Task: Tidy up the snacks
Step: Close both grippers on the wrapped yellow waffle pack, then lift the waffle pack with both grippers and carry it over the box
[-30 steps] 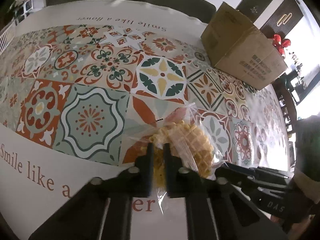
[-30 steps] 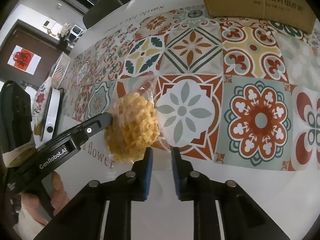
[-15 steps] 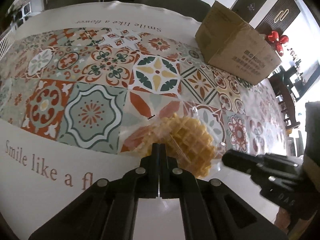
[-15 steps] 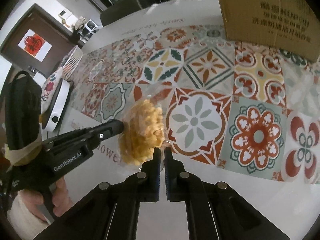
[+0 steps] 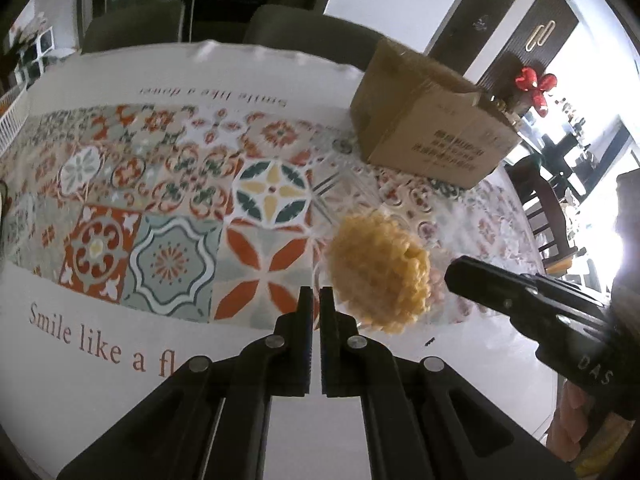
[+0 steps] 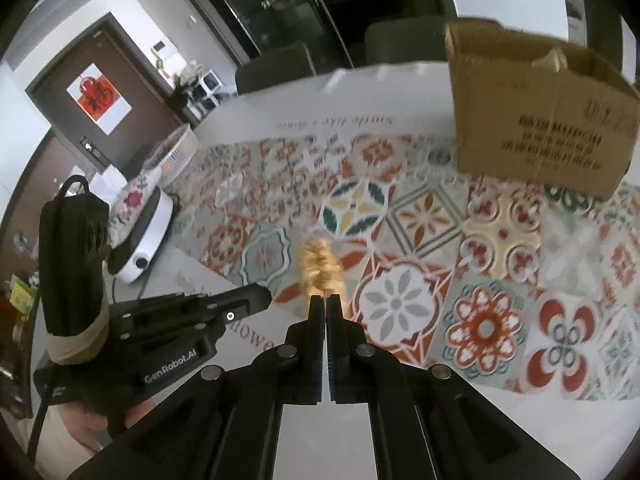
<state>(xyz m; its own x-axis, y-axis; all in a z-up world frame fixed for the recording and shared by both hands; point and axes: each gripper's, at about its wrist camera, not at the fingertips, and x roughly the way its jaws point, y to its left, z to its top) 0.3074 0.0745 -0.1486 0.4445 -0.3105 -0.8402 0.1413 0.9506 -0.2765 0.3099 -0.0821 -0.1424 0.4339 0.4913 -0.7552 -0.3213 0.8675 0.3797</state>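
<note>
A clear bag of yellow waffle snacks (image 5: 378, 270) hangs lifted above the patterned tablecloth (image 5: 172, 256). My left gripper (image 5: 316, 294) is shut and pinches the bag's plastic edge at its left side. My right gripper (image 6: 324, 302) is shut on the bag's other edge; the waffles (image 6: 322, 266) show edge-on just beyond its fingertips. Each gripper shows in the other's view, the right one (image 5: 520, 300) to the right of the bag, the left one (image 6: 192, 320) to the left. An open cardboard box (image 5: 432, 128) stands on the far right of the table and also shows in the right wrist view (image 6: 540, 112).
Dark chairs (image 5: 304, 36) stand behind the far table edge. A white appliance (image 6: 140, 232) and a white wire basket (image 6: 176, 156) sit off the table's left side. Red decorations (image 5: 534, 84) hang by a dark door at the right.
Both grippers closed from slightly open onto the bag's edges. They then lifted the waffle bag off the tablecloth, and both views rose with it.
</note>
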